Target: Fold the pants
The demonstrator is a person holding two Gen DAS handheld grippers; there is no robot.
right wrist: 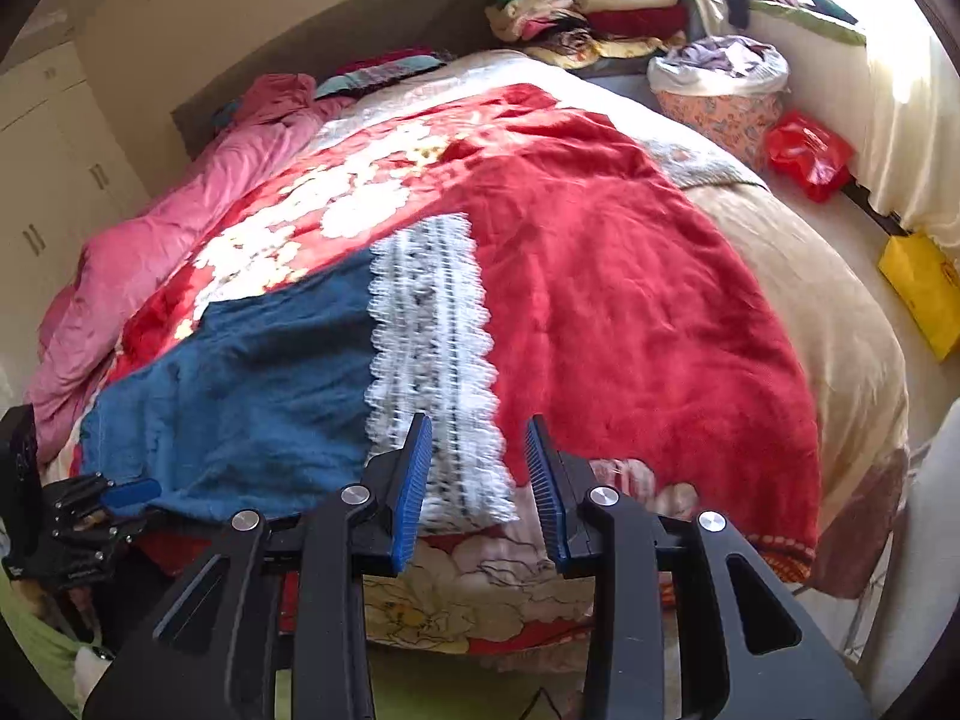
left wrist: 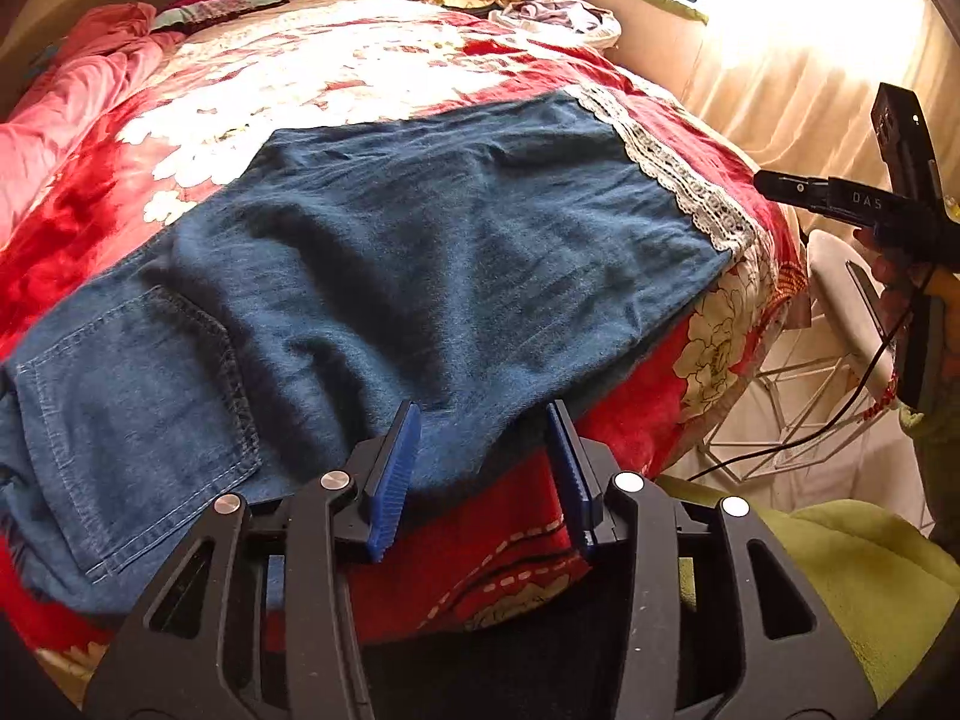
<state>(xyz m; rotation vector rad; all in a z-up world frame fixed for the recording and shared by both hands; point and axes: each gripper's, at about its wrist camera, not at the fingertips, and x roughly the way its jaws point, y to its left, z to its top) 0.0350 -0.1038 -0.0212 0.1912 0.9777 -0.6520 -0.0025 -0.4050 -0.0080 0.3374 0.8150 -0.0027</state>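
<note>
Blue denim pants (left wrist: 420, 252) lie flat across the red floral blanket (left wrist: 372, 72), with a back pocket (left wrist: 138, 396) at the left and a white lace hem (left wrist: 678, 180) at the right. My left gripper (left wrist: 483, 414) is open over the pants' near edge; its blue pads (left wrist: 396, 474) touch no cloth. My right gripper (right wrist: 478, 426) is open just above the lace hem (right wrist: 432, 360), with denim (right wrist: 252, 384) to its left. In the left wrist view the right gripper (left wrist: 765, 183) hovers beyond the hem. The right wrist view catches the left gripper (right wrist: 129, 492) at the lower left.
A pink quilt (right wrist: 180, 180) lies along the bed's far left side. Stacked folded clothes (right wrist: 606, 6) and a full laundry basket (right wrist: 720, 90) stand at the back. A red bag (right wrist: 807, 153) and yellow box (right wrist: 924, 291) are on the floor, right. A white wire stool (left wrist: 840, 324) stands beside the bed.
</note>
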